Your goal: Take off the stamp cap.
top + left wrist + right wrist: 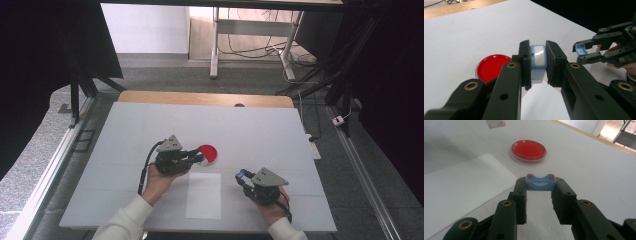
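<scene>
A broad white tabletop (pixel 150 130) with a strip of pale wood along its far edge carries everything here. On it, toward six o'clock in the high view, lies a white rectangular sheet of paper (pixel 203 195), flat and lengthwise toward the person.

Just beyond the sheet, at about twelve o'clock from it, sits a round red shallow dish with a clear rim (pixel 207 152), flat on the tabletop. In the right gripper view the dish (pixel 529 150) lies ahead at twelve o'clock, well apart from the jaws.

The left tongs (pixel 199 158), held in the person's left hand (pixel 159 181), reach toward three o'clock, their tips just beside the dish. In the left gripper view they (pixel 538 65) pinch a small light-blue and white block with a glossy white face (pixel 537 62), clamped between the two jaws and lifted off the tabletop.

The right tongs (pixel 241 176), in the right hand (pixel 272 210), sit at four o'clock from the dish, pointing toward ten o'clock. In the right gripper view they (pixel 540 185) pinch a small light-blue cap with a curved notch in its rim (pixel 540 182) at the very jaw tips.
</scene>
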`<state>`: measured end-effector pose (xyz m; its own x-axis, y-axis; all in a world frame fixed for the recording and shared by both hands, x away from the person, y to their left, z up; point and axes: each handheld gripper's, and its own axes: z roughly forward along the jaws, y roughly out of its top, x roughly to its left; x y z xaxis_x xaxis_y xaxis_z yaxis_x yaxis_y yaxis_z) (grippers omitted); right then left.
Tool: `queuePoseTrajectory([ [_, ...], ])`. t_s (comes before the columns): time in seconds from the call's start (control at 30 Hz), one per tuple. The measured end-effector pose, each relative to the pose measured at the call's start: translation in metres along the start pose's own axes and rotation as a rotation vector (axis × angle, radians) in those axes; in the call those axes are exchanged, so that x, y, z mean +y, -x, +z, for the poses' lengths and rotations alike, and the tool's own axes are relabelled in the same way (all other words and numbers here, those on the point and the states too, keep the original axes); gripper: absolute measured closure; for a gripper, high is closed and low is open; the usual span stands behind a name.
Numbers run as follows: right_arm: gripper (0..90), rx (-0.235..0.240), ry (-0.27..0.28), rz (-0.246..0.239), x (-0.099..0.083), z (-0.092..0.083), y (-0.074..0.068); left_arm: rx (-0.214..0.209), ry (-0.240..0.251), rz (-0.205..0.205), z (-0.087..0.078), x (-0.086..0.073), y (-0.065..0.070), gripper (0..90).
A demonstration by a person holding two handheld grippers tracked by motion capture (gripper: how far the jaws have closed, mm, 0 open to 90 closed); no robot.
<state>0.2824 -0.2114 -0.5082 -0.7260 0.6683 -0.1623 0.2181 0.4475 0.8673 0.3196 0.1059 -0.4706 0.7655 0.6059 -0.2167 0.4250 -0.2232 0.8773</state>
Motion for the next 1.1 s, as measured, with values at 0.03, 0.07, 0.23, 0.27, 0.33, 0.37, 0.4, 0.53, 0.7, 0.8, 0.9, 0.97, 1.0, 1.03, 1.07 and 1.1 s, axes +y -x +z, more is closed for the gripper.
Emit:
queuePoseTrajectory([
  [0.03,65.7,-0.006,-0.007,-0.002,-0.001,-0.003,0.001,-0.001,0.001,-0.001,0.000,0.000,0.000,75.3],
  [0.07,65.7,-0.003,-0.003,0.000,-0.003,-0.005,0.002,0.001,0.003,-0.001,-0.001,0.000,-0.001,75.3],
  [0.23,65.6,-0.016,0.000,0.015,-0.011,-0.017,0.013,0.000,0.009,0.001,-0.003,0.002,-0.002,75.3],
  [0.27,65.6,-0.016,0.006,0.018,-0.012,-0.019,0.014,-0.002,0.009,0.003,-0.003,0.002,-0.002,75.3],
  [0.33,65.6,-0.020,0.006,0.009,-0.014,-0.022,0.017,-0.003,0.009,0.004,-0.004,0.003,-0.002,75.3],
  [0.37,65.6,-0.020,0.008,0.007,-0.015,-0.023,0.019,0.001,0.009,0.006,-0.005,0.004,-0.002,75.3],
  [0.4,65.6,-0.020,0.005,0.006,-0.016,-0.024,0.020,0.003,0.009,0.011,-0.006,0.005,-0.002,75.3],
  [0.53,65.5,-0.013,0.009,0.018,-0.020,-0.029,0.027,0.008,0.016,0.019,-0.010,0.007,-0.002,75.3],
  [0.7,65.5,-0.013,0.002,0.013,-0.023,-0.033,0.030,0.012,0.011,0.024,-0.011,0.008,-0.004,75.3],
  [0.8,65.5,-0.013,0.005,0.016,-0.023,-0.033,0.030,0.025,0.003,0.040,-0.010,0.010,-0.005,75.2],
  [0.9,65.4,-0.012,-0.005,0.009,-0.023,-0.032,0.030,0.023,0.006,0.044,-0.011,0.014,-0.005,75.3],
  [0.97,65.4,-0.012,-0.003,0.010,-0.023,-0.032,0.030,0.024,0.007,0.046,-0.012,0.016,-0.006,75.2],
  [1.0,65.4,-0.014,-0.003,0.010,-0.023,-0.032,0.030,0.024,0.007,0.049,-0.012,0.017,-0.007,75.2],
  [1.03,65.4,-0.012,-0.002,0.010,-0.022,-0.031,0.030,0.024,0.006,0.051,-0.012,0.017,-0.007,75.2],
  [1.07,65.4,-0.015,-0.004,0.009,-0.022,-0.031,0.031,0.026,0.004,0.051,-0.011,0.018,-0.008,75.2],
  [1.1,65.4,-0.021,-0.005,0.009,-0.022,-0.031,0.031,0.027,-0.001,0.055,-0.010,0.019,-0.008,75.2],
])
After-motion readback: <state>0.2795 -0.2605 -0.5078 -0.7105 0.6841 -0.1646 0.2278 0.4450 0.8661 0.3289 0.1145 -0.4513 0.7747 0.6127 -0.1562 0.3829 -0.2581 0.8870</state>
